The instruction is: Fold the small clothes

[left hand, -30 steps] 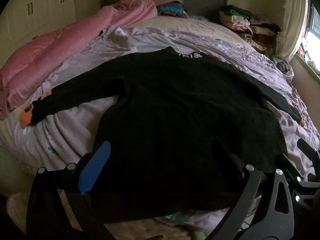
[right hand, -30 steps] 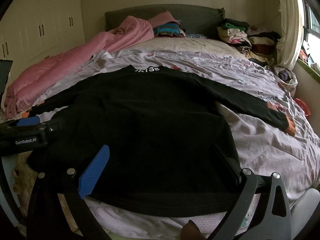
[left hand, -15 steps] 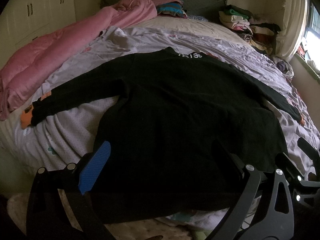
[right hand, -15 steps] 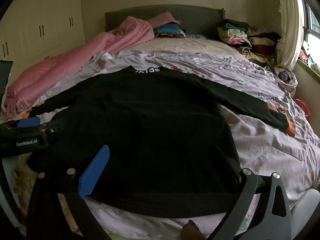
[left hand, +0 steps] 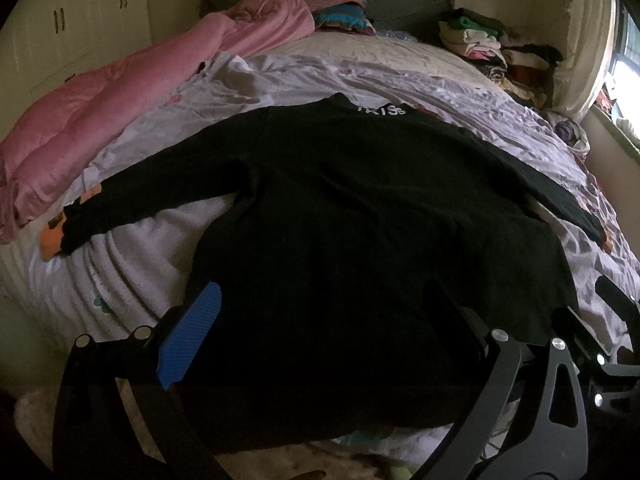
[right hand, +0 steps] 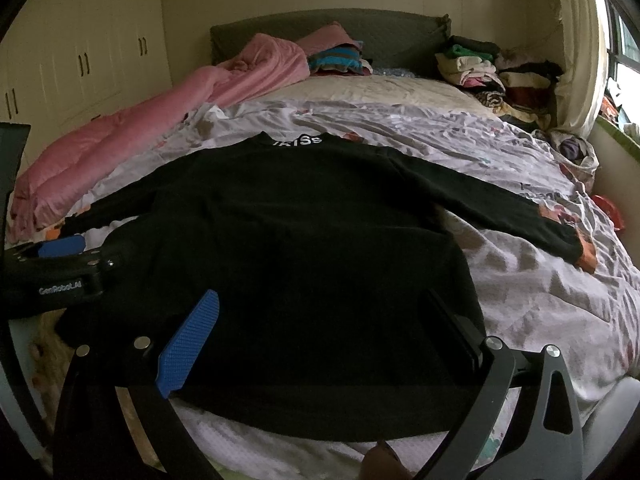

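— Where's the garment they're meant to fold?

— Right there, spread flat on the pale lilac printed bedsheet (right hand: 520, 280): a black long-sleeved sweater with white lettering at the collar (right hand: 312, 240). It lies with its collar toward the dark grey padded headboard (right hand: 384, 36) and its hem near the foot of the bed, close to us. Both sleeves are stretched out to the sides, and there's orange at each cuff.

— And the two tools?

— The left gripper (left hand: 320, 344) hovers over the hem area toward the sweater's left side, its jaws spread wide, with nothing between them. One finger has a blue ribbed pad (left hand: 188, 344); the opposite finger is dark and hard to make out against the black cloth. The right gripper (right hand: 320, 344) hangs over the hem too, jaws equally wide apart, holding nothing. From its camera you can see the left tool's black body at the left edge, printed with white lettering.

— Are they touching the fabric?

— I can't tell; the fingertips overlap the sweater in view, but contact isn't clear.

— What else is on the bed?

— A rumpled pink quilt (left hand: 120, 100) runs along the left side up to the headboard, well apart from the sweater. A pile of folded clothes (right hand: 496, 76) sits in the far right corner by the cream curtain (right hand: 576, 40). Cream wardrobe doors (right hand: 80, 52) line the left wall.
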Available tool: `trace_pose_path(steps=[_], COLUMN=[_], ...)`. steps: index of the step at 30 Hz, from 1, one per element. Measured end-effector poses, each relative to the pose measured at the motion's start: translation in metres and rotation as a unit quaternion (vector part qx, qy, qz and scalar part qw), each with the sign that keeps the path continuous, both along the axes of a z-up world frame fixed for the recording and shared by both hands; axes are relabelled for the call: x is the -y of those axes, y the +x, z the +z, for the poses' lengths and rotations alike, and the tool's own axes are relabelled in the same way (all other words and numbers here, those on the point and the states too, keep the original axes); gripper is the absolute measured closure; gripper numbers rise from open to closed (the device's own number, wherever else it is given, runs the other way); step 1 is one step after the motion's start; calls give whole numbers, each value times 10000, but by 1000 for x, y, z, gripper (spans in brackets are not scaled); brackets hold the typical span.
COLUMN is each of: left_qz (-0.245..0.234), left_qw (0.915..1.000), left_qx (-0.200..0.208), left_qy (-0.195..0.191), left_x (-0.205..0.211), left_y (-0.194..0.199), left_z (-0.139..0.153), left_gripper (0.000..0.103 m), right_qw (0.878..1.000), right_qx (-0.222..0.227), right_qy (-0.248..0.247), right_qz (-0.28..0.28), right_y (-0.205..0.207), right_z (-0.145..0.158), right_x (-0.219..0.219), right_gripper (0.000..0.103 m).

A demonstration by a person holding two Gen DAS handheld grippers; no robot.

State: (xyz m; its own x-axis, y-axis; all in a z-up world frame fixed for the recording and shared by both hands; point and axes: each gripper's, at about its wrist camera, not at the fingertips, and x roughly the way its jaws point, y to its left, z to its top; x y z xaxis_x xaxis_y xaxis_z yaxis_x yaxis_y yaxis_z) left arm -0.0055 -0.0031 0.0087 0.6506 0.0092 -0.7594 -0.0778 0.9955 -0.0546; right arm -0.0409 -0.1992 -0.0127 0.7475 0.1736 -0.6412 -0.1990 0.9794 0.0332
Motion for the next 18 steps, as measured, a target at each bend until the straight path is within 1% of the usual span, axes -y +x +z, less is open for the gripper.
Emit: trace_pose_path(steps=[6, 13, 18], left_qz=[43, 145, 188], left_qw=[10000, 9999, 9998], left_qx=[-10, 6, -32], left_qy=[13, 14, -55], left_x=[-4, -3, -5], left_y=[3, 35, 49], left_z=[5, 9, 11], left_gripper=[8, 8, 8], right_qw=[10000, 9999, 9997], right_qx=[-7, 57, 99], right_qy=[65, 140, 205], right_qz=[26, -46, -56], right_y=[13, 34, 46], right_z=[0, 10, 16], right_x=[0, 4, 6], right_gripper=[4, 4, 4])
